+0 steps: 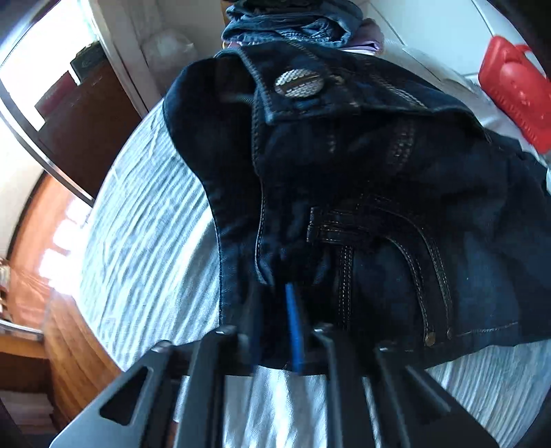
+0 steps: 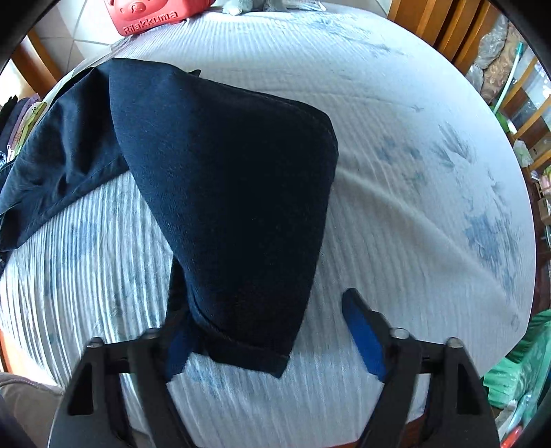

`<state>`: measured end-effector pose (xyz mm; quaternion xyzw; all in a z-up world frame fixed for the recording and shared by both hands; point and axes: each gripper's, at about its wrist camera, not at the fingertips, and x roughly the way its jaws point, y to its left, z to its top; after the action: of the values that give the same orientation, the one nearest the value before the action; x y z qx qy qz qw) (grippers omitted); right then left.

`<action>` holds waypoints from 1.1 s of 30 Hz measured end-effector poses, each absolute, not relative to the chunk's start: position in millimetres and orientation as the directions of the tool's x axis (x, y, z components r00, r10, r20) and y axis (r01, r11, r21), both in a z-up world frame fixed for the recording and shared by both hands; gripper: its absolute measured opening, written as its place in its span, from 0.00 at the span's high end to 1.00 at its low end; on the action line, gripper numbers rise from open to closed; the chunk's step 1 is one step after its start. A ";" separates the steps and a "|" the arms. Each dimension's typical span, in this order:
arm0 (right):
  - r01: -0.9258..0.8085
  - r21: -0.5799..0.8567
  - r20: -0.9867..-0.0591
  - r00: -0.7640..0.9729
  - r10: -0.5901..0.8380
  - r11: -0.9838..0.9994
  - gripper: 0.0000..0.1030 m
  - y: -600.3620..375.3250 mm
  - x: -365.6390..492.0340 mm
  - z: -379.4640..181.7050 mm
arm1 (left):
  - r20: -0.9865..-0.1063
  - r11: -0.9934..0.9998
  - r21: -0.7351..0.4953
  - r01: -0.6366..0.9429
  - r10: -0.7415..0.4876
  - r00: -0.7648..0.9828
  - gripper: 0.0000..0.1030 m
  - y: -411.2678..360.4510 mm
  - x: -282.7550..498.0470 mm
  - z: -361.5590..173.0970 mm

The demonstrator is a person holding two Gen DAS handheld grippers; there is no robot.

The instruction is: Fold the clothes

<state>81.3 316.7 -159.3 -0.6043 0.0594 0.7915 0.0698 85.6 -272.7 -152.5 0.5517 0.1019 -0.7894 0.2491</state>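
Jeans [image 2: 220, 193] beside red "Rilakkuma" box [image 2: 151, 13]

Home bedroom, bed [image 2: 396, 138], wooden floor [image 1: 62, 293]

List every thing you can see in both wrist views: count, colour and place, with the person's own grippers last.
jeans: one, dark blue, lying on the bed, waistband end in the left view, leg end in the right view
bedspread: one, white with faint blue print, under the jeans
clothes pile: one, dark blue and purple, beyond the waistband
red container: one, red, at the bed's far edge
left gripper: black, blue pads, shut on the jeans
right gripper: black, blue pads, open, leg hem between its fingers
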 end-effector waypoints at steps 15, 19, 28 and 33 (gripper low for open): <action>-0.290 -0.625 -0.579 -0.450 0.679 -0.725 0.92 374.7 93.2 -22.6 | -0.830 -0.754 0.267 0.601 -0.496 -0.254 1.00 -262.3 112.6 -62.9; -0.194 -0.487 -0.806 -0.275 0.524 -0.851 0.69 410.5 110.2 -80.3 | -0.856 -0.770 0.234 0.593 -0.453 -0.250 1.00 -263.7 112.0 -75.5; -0.321 -0.266 -0.910 -0.226 0.347 -0.909 0.33 477.6 147.9 -86.6 | -0.891 -0.838 0.193 0.510 -0.367 -0.266 1.00 -257.7 33.6 -120.3; -0.480 -0.077 -0.907 -0.330 0.261 -0.874 0.33 541.5 120.2 -74.1 | -0.905 -0.822 0.135 0.552 -0.330 -0.270 1.00 -268.3 33.2 -127.4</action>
<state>120.2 541.5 -74.1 -0.5315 0.1029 0.8091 0.2288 33.2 -268.3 -127.4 0.5358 0.1038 -0.7900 0.2792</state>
